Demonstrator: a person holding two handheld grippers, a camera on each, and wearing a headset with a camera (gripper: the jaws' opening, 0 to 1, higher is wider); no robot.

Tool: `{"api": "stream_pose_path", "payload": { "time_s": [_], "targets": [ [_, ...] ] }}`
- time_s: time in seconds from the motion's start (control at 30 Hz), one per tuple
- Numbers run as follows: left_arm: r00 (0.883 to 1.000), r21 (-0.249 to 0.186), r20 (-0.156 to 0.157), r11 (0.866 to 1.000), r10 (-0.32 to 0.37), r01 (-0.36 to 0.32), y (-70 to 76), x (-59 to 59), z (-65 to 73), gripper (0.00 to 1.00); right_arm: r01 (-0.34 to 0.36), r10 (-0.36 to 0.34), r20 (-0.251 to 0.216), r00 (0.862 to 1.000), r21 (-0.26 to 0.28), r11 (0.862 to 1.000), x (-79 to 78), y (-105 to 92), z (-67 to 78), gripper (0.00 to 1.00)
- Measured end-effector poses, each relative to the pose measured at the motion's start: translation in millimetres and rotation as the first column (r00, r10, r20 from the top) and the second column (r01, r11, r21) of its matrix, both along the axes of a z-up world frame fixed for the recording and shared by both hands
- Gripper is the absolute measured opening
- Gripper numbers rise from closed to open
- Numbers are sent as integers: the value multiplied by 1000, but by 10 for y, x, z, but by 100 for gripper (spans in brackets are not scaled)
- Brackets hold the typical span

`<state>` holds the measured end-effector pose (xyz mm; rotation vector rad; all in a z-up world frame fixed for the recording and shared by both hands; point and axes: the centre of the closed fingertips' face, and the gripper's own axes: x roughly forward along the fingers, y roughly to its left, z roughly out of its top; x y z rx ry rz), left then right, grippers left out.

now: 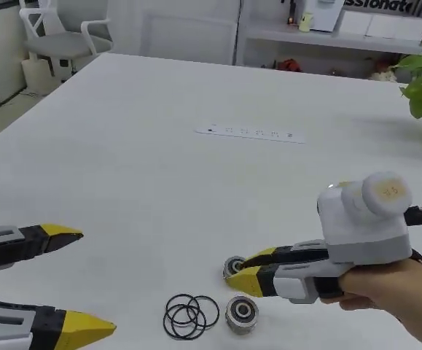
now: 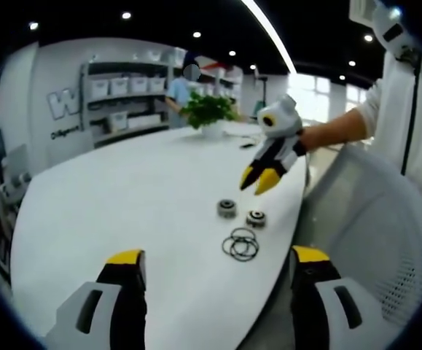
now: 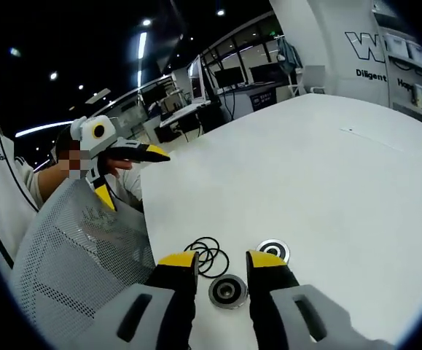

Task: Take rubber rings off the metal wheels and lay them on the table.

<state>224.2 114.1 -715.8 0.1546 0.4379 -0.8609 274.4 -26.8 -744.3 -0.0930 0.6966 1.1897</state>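
Yellow-tipped left gripper, jaws spread wide and empty, at the near left of the white table; yellow-tipped right gripper, jaws narrowly parted and holding nothing, poised above two small round metal wheels lying side by side. A loose heap of thin black rubber rings lies on the table just beside the nearer wheel

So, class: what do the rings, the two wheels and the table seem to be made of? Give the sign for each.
Rings: thin, matte black loops lying limp in an overlapping heap, likely rubber. Wheels: silvery rims with a bright glint around dark centres, probably metal. Table: smooth white with a soft sheen; laminate or paint, the look leaves it open.
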Motion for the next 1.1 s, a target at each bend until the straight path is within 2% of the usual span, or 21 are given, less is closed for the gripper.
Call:
{"api": "stream_pose_path", "payload": {
  "time_s": [0.2,0.43,0.57,0.73,0.93,1.1],
  "targets": [
    [1000,-6,-1,1000,7,-7,25,6,12,85,13,-14,56,998,26,1000,6,-129,128,33],
    [1000,-11,-8,999,30,-30,67,29,7,88,61,-67,81,994,78,995,17,-281,253,42],
    [999,-6,-17,999,44,-44,107,30,-15,90,91,-100,79,992,114,989,1,-359,291,49],
    [998,-7,-28,998,61,-61,142,30,-47,92,113,-123,80,989,128,985,-35,-479,280,56],
    [997,-2,-39,998,67,-67,166,24,-77,94,143,-154,70,986,150,978,-63,-587,274,71],
    [996,-1,-46,997,79,-79,187,30,-96,95,150,-159,73,985,119,982,-113,-669,182,76]
  ]
}}
